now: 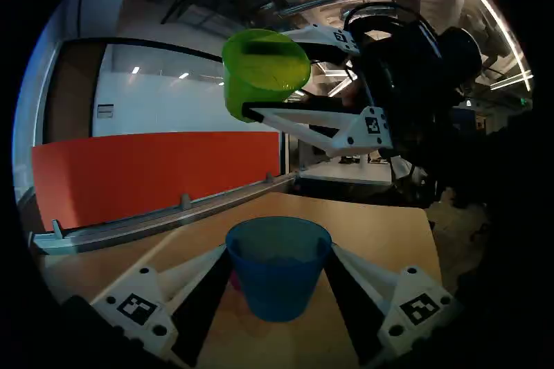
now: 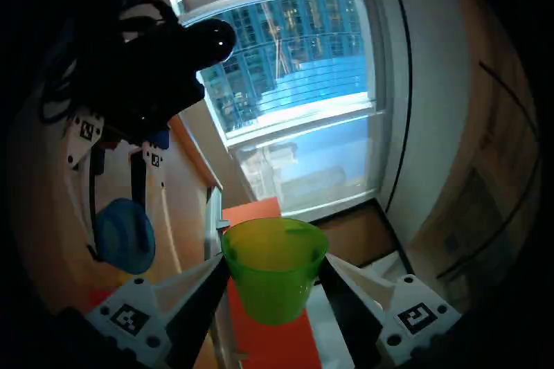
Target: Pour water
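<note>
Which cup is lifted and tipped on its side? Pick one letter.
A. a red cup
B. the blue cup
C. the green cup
C: the green cup, held in the right gripper, is tipped on its side above the upright blue cup in the left gripper.

A translucent blue plastic cup [image 1: 278,279] is held between the white fingers of the left hand-held gripper [image 1: 278,251], each bearing a black-and-white square marker [image 1: 136,308]. The right hand-held gripper [image 2: 275,258], likewise white, grips a translucent lime-green plastic cup [image 2: 275,289]. The wooden tabletop [image 1: 388,220] is pale tan; the flat partition panel [image 1: 152,172] is plain orange.
</note>
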